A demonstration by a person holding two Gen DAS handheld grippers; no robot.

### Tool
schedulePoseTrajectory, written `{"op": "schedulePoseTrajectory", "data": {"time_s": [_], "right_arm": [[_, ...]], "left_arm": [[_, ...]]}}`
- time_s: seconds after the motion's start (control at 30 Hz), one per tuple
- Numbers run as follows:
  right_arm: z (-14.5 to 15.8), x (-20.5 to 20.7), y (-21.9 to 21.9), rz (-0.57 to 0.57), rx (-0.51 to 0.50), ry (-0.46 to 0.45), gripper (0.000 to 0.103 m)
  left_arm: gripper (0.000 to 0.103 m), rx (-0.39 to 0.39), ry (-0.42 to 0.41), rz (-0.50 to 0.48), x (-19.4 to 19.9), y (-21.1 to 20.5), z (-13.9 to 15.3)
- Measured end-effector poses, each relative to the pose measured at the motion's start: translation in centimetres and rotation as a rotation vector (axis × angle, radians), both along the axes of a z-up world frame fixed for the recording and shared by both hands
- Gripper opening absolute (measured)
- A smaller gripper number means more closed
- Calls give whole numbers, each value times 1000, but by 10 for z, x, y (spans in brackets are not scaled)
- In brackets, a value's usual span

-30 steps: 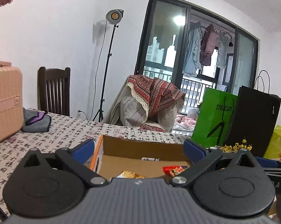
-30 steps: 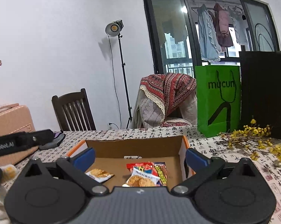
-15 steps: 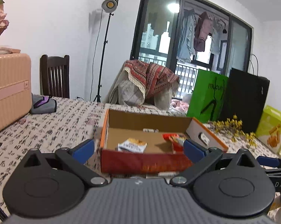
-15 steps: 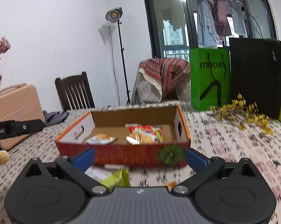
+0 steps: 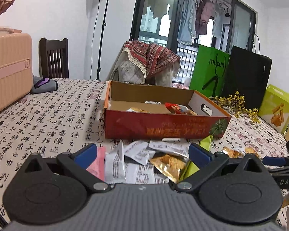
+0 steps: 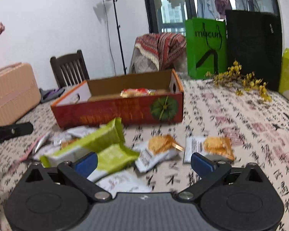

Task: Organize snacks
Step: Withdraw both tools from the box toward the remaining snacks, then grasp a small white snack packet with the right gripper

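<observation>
Between the spread, empty fingers of the left gripper, loose snack packets lie heaped on the tablecloth; just beyond them stands the red cardboard box, a few snacks already inside.

Ahead of the right gripper, likewise wide open and holding nothing, green packets sit by its left finger, two orange cracker packets lie ahead, and the box stands farther forward.
</observation>
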State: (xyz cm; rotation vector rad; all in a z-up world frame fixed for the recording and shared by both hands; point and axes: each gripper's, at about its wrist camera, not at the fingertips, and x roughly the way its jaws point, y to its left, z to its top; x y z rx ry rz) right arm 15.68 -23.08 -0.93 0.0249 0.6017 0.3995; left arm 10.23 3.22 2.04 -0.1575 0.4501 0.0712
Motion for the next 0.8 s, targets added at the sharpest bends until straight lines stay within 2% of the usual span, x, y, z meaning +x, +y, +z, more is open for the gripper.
{"op": "schedulePoseTrajectory", "data": {"time_s": [0.33,0.4,0.57,0.6,0.63,0.7,0.73,0.8], "right_arm": [[-28,-4,33,38,-128,100,103],[-31,-6,38,35,-156,84,103],[-32,-8,40,41,-154,64,103],[-31,-8,40,46,-149,62,101],[-31,-10,39,53,-147,53,95],[-29,-14,37,62,-138,33,81],[-28,-15,36,62,-134,27,71],[-26,-16,32,56,-122,22,65]], "left_arm": [[103,-5,47,-23,-5,-1,-16],[103,-11,58,-22,-5,0,-19],[103,-18,64,-22,-5,0,-21],[103,-18,65,-22,-5,0,-21],[103,-17,66,-21,-5,0,-21],[103,-16,65,-15,-6,2,-21],[103,-17,64,-9,-6,3,-21],[103,-19,64,2,-7,5,-20]]}}
